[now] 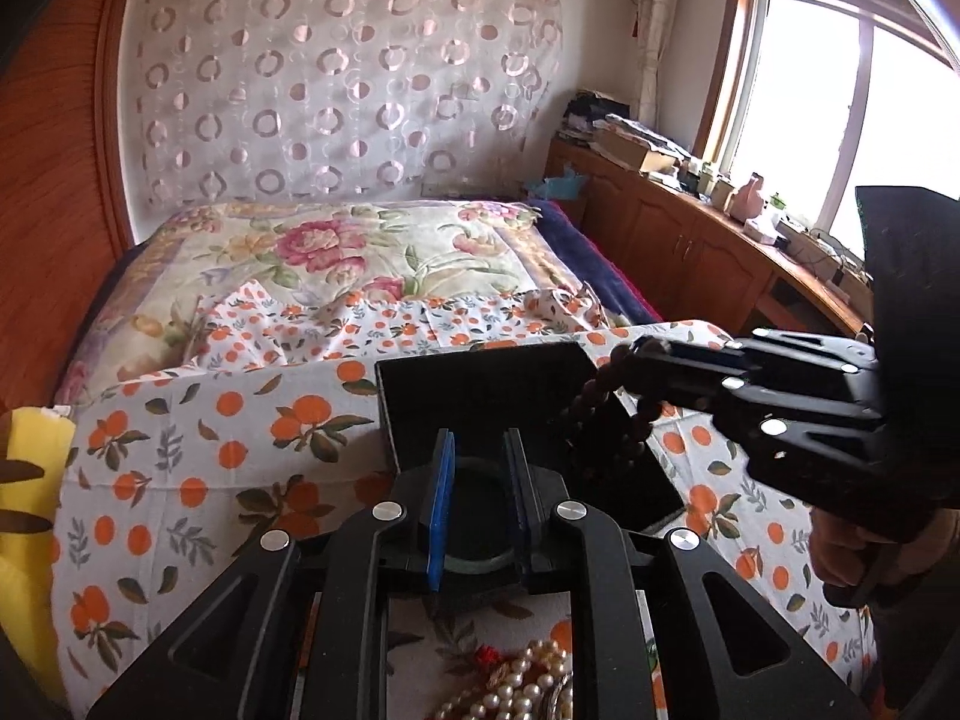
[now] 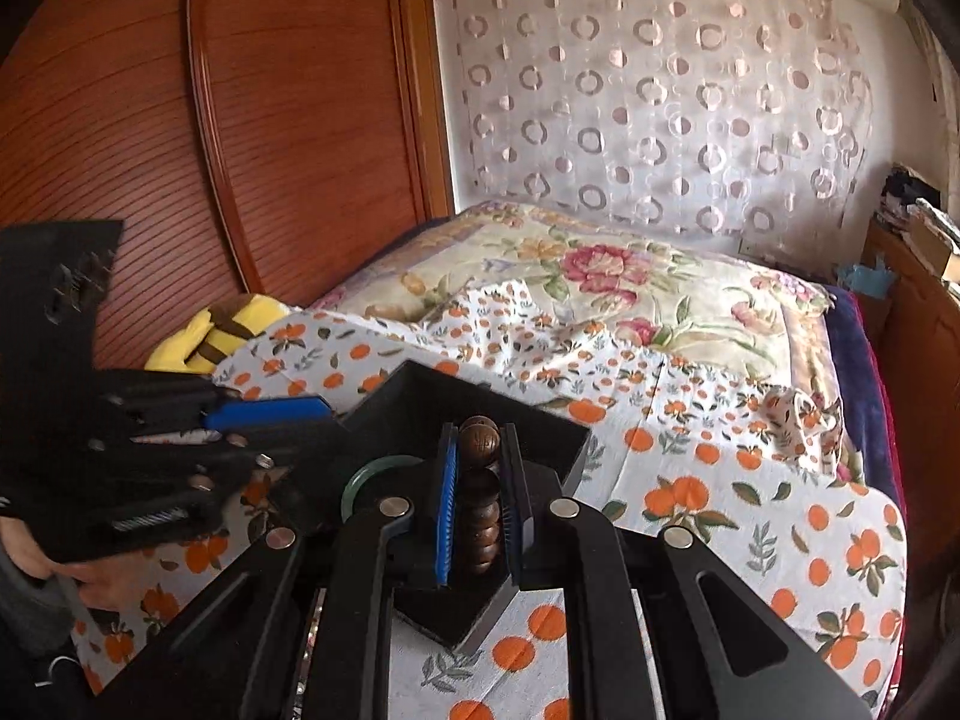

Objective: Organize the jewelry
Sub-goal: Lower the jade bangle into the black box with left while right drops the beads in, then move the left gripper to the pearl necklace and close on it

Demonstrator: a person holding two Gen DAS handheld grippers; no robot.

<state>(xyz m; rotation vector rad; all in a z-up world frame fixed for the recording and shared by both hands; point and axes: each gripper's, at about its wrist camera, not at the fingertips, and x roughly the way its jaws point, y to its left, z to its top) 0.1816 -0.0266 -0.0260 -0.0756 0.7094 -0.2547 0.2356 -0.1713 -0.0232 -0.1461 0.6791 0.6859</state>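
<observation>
left gripper [image 1: 477, 504]: blue-padded jaws stand a little apart with a green bangle [image 1: 480, 564] between them; its rim arcs from one pad across to the other. cannot tell from either view whether the pads press on it. right wrist view shows the same bangle [image 2: 360, 483] as a pale green arc just left of the right jaws, beside the left gripper [image 2: 270, 414].

nearer than the left jaws, at the bottom edge of the left wrist view: a heap of pearl strands [image 1: 516, 690] with a small red piece, lying on the orange-print cloth [image 1: 180, 450].

right gripper [image 2: 478, 498]: jaws clamped on a string of dark brown wooden beads [image 2: 478, 480]; beads stack in a column between the pads, the top one carved. in the left wrist view the right gripper [image 1: 636, 354] enters from the right, and the wooden beads [image 1: 600, 396] hang in a loop below its tips.

under and just beyond both pairs of jaws: an open black box [image 1: 480, 390], shallow, dark inside, sitting on the cloth. the bead loop hangs over its right part. in the right wrist view the black box [image 2: 420, 396] lies corner-on, directly below the right jaws.

a hand [image 1: 852, 558] grips the right tool's handle.

beyond the jaws: a bed with a floral quilt [image 1: 336, 246]; left of it a yellow striped plush [image 2: 228, 330]; behind, a sheer curtain [image 1: 336, 78] with ring pattern; far right, a wooden cabinet [image 1: 678, 240] under a window.
</observation>
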